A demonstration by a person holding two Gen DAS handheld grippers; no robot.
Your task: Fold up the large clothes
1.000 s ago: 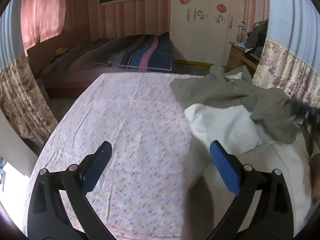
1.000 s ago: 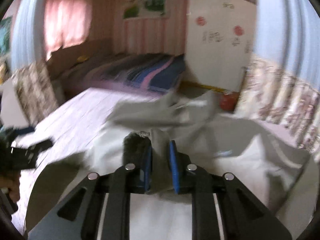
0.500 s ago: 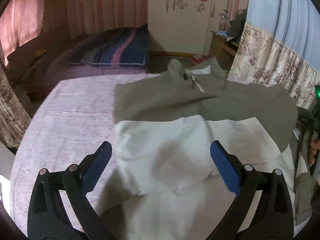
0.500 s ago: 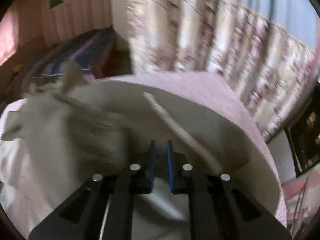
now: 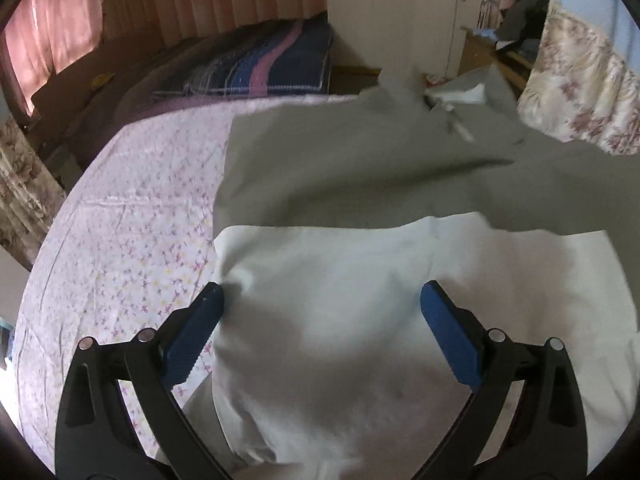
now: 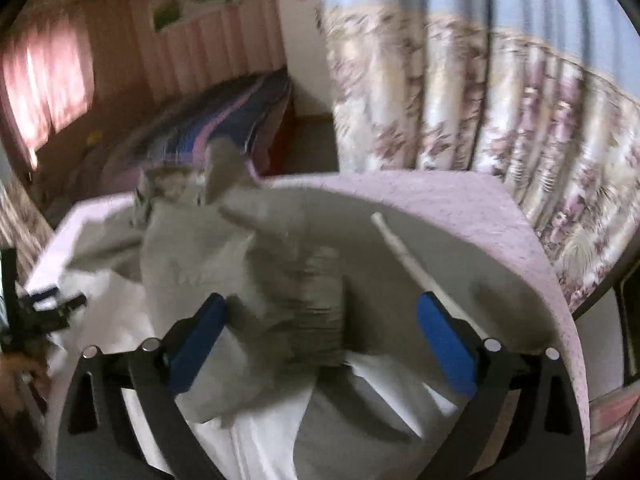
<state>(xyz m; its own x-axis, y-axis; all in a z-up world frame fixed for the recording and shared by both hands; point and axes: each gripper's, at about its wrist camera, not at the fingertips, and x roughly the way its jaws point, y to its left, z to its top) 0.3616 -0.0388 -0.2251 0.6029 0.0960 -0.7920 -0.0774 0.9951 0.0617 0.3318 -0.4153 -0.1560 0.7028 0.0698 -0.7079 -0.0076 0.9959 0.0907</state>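
Note:
A large grey-green jacket (image 5: 360, 168) lies spread on the bed's pink floral sheet (image 5: 132, 232), its white lining (image 5: 340, 320) turned up near me. My left gripper (image 5: 320, 304) hangs open just above the lining, its left pad at the lining's edge and nothing pinched. In the right wrist view my right gripper (image 6: 320, 312) has its jaws opening wide. The jacket's ribbed cuff (image 6: 316, 304) lies loose between them, touched by neither pad. A white strip (image 6: 404, 260) runs across the cloth. The left gripper (image 6: 44, 308) shows at the far left.
A second bed with a striped blue and pink blanket (image 5: 264, 68) stands beyond. Floral curtains (image 6: 500, 112) hang close on the right. A white wardrobe (image 5: 400, 16) and a cluttered wooden dresser (image 5: 496, 52) fill the far corner. The mattress edge (image 6: 556, 304) curves off at right.
My right gripper was shut on jacket fabric and now stands wide with the cuff dropped between its fingers. My left gripper has shifted from the bare sheet over the white lining and lower.

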